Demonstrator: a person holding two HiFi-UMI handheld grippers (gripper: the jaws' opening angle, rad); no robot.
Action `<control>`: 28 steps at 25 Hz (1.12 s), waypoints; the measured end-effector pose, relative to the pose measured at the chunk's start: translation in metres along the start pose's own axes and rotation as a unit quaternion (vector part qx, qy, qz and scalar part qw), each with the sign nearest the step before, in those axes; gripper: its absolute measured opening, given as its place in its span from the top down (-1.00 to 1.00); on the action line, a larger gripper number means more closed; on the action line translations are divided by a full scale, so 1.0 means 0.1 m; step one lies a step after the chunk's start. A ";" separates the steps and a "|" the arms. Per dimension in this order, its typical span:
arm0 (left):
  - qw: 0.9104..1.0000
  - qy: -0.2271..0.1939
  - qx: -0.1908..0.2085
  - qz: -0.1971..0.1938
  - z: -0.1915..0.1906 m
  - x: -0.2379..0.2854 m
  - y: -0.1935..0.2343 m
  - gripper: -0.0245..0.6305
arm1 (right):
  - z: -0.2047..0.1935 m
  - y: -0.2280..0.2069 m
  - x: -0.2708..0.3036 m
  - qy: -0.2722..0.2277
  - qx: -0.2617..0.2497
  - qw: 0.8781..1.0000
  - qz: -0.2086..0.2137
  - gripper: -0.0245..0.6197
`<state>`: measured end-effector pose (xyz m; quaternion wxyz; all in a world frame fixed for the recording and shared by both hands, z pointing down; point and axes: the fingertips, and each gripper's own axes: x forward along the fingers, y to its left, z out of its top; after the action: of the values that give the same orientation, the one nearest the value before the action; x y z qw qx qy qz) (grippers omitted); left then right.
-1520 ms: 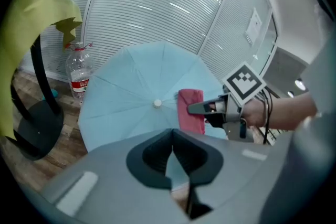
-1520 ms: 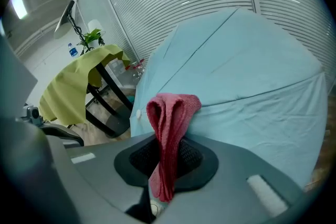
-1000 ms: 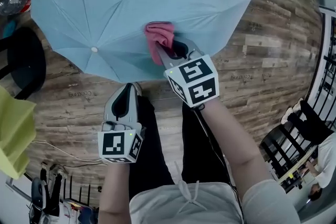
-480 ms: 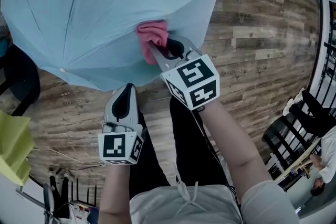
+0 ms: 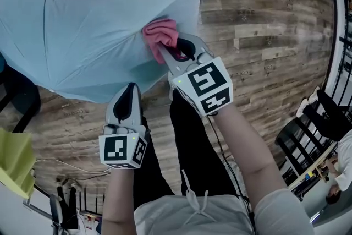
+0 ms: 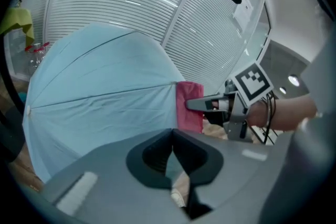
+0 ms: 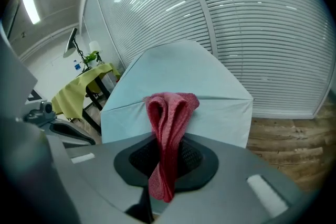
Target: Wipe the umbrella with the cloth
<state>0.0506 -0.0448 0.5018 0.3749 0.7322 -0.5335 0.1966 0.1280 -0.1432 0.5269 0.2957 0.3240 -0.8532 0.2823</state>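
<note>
A weathered brown wood-plank floor (image 5: 264, 19) is spreading across the room. White horizontal slat blinds (image 7: 252, 23) are covering the tall windows, with bright reflections running over the slats. A long ceiling strip light (image 7: 29, 2) is glowing at the upper left of the right gripper view. A table draped in yellow-green cloth (image 7: 86, 86) is standing by the wall, with a small green plant (image 7: 90, 56) sitting behind it. A black seat (image 5: 19, 99) is standing at the floor's left edge and black metal-framed furniture (image 5: 308, 146) at its right.

Count: one open light-blue fabric umbrella (image 5: 82, 19), one folded pink woven cloth (image 5: 161, 36). Two grey handheld grippers with marker cubes: left gripper (image 5: 131, 91) and right gripper (image 5: 175, 52).
</note>
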 end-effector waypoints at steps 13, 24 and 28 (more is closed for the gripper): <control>1.000 0.006 -0.002 0.016 0.32 0.56 -0.28 0.90 | -0.10 -0.95 0.12 0.023 0.011 0.999 -0.047 0.75; 0.999 0.023 -0.028 0.024 0.14 0.74 -0.36 0.90 | -0.15 -1.58 0.26 0.043 0.017 0.994 -0.094 0.75; 0.999 0.021 -0.029 0.024 0.14 0.72 -0.31 0.90 | -0.17 -1.68 0.27 0.062 0.008 0.991 -0.114 0.75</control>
<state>0.1033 -0.0964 0.5312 0.4024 0.7035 -0.5486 0.2054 0.2378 -0.2475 0.6053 0.3755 0.4037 -0.7884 0.2729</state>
